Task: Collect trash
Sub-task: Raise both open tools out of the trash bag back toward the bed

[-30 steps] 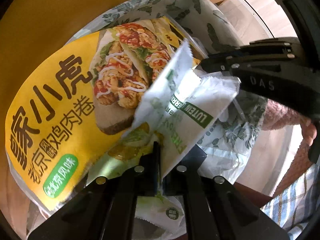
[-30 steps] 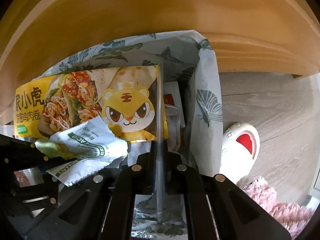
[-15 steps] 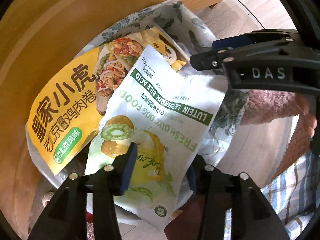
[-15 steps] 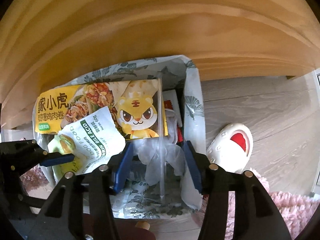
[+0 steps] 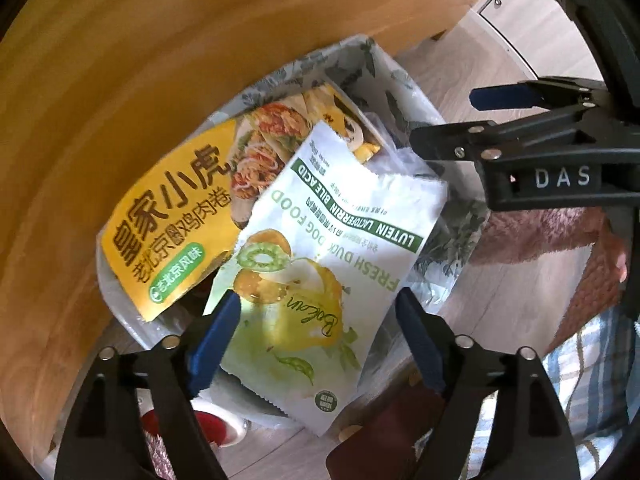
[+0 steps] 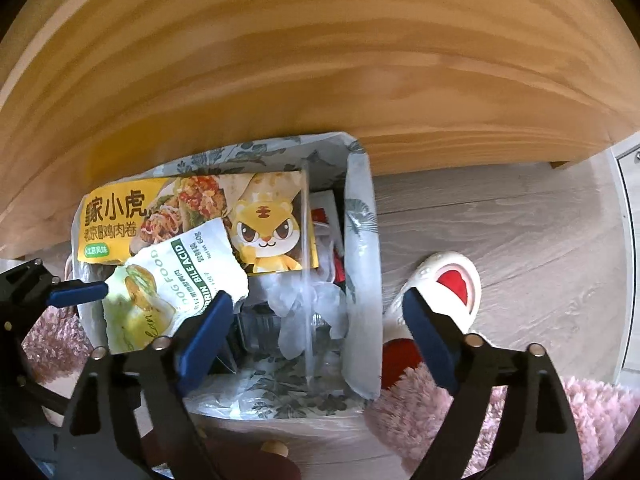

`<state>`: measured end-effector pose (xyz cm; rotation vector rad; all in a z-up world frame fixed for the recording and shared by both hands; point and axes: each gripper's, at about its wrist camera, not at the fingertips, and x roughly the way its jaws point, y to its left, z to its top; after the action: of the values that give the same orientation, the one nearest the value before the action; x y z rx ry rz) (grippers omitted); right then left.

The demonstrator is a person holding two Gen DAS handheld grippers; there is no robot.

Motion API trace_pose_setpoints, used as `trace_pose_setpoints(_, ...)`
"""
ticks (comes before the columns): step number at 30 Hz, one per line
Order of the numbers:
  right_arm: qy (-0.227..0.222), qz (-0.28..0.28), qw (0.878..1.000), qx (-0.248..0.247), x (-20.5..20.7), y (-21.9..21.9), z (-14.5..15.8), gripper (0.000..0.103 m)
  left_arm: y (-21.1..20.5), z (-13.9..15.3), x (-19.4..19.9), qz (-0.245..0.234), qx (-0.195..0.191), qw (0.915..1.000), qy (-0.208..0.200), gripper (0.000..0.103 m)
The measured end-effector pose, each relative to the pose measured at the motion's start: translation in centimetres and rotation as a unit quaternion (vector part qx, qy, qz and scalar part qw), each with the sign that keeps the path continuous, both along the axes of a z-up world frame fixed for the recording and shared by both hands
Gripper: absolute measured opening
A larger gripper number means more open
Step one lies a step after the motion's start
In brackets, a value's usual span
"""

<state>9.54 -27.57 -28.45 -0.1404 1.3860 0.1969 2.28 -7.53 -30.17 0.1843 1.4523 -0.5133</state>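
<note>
Released, the glossy dog-food pouch (image 5: 320, 264) lies flat in the bin (image 6: 362, 280); both hand-held grippers are spreading, empty.

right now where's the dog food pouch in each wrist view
Left wrist: the dog food pouch fills the middle, lying on the bag's contents between the opening left claw fingers, untouched.
Right wrist: the pouch sits at lower left, beside the right claw, which is also opening with nothing gripped.
Shared landmark: the yellow tiger wrapper, partly under the pouch in both.
</note>
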Motion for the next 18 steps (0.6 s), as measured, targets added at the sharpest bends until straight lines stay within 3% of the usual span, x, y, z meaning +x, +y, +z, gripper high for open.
trace_pose_setpoints(4,-0.008,-0.008,1.000,0.002,-0.5,-0.3,1.2,0.089,1.0,1.7,-0.1,0.008,-0.001,0.9997,-0.022,0.095)
trace_pose_setpoints(18,-0.045,-0.007,0.999,0.012,-1.4,-0.6,4.3,0.091,2.6,4.1,-0.5,0.036,0.003,0.9982,-0.048,0.096)
